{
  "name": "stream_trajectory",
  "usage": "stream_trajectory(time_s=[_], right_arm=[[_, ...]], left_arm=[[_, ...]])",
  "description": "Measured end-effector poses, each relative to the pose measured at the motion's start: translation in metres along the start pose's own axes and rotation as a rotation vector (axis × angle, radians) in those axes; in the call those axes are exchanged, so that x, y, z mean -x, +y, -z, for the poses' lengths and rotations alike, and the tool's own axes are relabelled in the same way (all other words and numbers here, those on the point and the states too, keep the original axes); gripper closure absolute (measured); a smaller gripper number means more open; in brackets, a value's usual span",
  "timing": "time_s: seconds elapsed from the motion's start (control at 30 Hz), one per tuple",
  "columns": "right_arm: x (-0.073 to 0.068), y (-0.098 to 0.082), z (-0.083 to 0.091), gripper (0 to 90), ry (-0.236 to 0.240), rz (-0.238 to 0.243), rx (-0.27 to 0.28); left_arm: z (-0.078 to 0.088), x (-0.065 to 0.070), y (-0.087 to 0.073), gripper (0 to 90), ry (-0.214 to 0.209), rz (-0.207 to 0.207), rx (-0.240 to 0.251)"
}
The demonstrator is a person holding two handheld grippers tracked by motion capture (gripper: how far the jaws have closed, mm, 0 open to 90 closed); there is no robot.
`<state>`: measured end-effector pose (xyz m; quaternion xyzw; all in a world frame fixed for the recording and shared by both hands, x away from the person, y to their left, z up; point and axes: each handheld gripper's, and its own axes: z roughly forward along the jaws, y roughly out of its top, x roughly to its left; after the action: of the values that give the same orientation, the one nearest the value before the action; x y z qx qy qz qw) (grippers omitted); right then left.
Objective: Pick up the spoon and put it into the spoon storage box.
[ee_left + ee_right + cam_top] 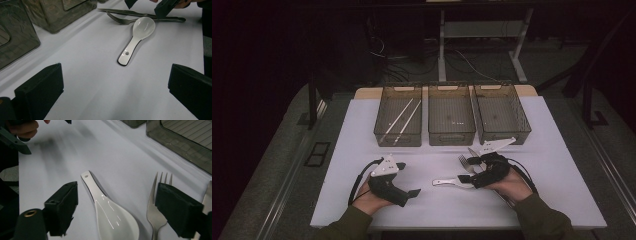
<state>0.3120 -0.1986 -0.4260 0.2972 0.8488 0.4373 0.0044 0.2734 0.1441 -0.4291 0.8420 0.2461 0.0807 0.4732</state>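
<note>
- A white table [362, 125] carries three smoky plastic bins in a row along its far side: a left bin [398, 116], a middle bin [451, 115] and a right bin [502, 114].
- Two pale chopsticks [403, 117] lie slanted inside the left bin.
- A white spoon [136, 37] lies flat on the table between the two hands, bowl toward the right hand, handle pointing toward the left.
- A metal fork [157, 205] lies just beside the spoon's bowl, and a knife [125, 12] lies just beyond the fork.
- The right gripper [116, 205] hangs low over the spoon's bowl and the fork, its jaws wide apart and holding nothing.
- The left gripper [115, 87] sits near the table's front left, well apart from the cutlery, its jaws spread wide and empty, aimed toward the spoon.
</note>
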Motion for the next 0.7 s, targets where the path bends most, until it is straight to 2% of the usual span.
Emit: stream_trajectory(time_s=[0.23,0.7], right_arm=[[-0.0003,-0.0011,-0.0015,26.7,-0.009,0.005,-0.019],[0.0007,-0.0072,-0.0059,39.7,-0.038,0.023,-0.099]], left_arm=[[0.0006,-0.0002,0.0001,0.0,0.002,-0.002,0.001],[0.0017,-0.0003,0.0003,0.0,0.002,-0.004,0.004]])
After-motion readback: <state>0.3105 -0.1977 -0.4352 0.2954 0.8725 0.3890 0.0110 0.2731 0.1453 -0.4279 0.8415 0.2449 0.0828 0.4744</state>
